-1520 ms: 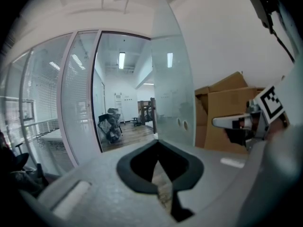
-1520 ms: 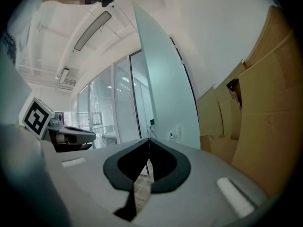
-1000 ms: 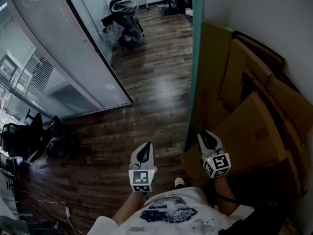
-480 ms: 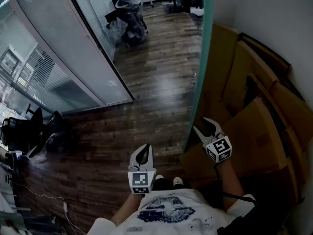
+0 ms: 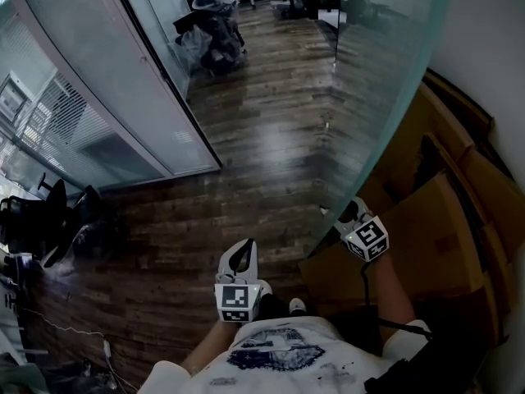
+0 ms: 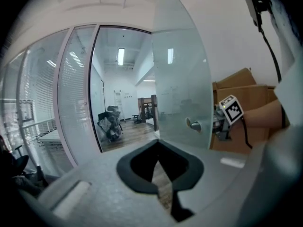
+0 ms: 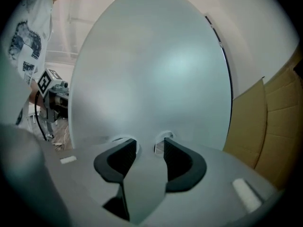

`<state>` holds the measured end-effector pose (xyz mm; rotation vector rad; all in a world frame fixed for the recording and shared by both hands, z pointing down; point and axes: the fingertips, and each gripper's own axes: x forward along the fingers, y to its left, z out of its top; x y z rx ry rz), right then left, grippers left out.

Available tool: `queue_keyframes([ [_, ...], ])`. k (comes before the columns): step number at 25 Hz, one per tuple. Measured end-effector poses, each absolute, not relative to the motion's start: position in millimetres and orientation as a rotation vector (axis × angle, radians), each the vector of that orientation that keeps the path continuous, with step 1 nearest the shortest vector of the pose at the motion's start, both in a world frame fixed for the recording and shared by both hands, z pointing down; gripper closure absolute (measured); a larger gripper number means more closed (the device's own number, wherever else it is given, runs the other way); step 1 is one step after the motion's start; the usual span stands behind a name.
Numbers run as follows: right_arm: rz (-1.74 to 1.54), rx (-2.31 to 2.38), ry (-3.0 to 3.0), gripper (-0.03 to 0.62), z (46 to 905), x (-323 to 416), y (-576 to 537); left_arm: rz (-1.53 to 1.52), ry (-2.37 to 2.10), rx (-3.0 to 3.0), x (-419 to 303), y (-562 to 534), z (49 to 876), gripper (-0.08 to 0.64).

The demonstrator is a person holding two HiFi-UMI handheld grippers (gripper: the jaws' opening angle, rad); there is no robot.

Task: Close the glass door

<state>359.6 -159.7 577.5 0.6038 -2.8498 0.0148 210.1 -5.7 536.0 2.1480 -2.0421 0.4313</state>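
Caught mid-swing, by the look of it: glass door (image 5: 385, 89) slanting off the right-hand wall, lower free edge down by the right gripper (image 5: 346, 211), not yet across the opening toward the glass partition (image 5: 107, 80). Right gripper tucked behind the pane on the cardboard side, about level with the handle (image 6: 193, 125), jaws just opened and now spread wide, flat glass close ahead of them, nothing pinched. Left gripper (image 5: 242, 253) pressed together on nothing, out over the wood floor (image 5: 246, 162) on the room side. Likely to skid if pushed with bare tips on such slick glass. With no hold on the handle, liable to let the door run on alone and bang into its frame. Some chance too of snagging the cord (image 5: 364, 281) on the stacked cardboard (image 5: 435, 220) just beside that arm. In the path of the swing: shoes (image 5: 283, 306) and the left gripper, both near the door's lower edge. Well clear: a heap of bags and chairs (image 5: 209, 23) down the corridor, a dark chair (image 5: 49, 220) beyond the partition.
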Motion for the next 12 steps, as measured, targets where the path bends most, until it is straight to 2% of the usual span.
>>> queue_keyframes([
  [4,0.057,0.563,-2.852,0.428,581,351,-159,0.425,-2.041,2.161,197,-15,529,0.557],
  [6,0.083,0.541,-2.862,0.459,582,349,-157,0.427,-2.035,2.164,193,-18,530,0.557],
  [12,0.101,0.516,-2.861,0.460,582,337,-155,0.428,-2.006,2.173,182,-25,534,0.557],
])
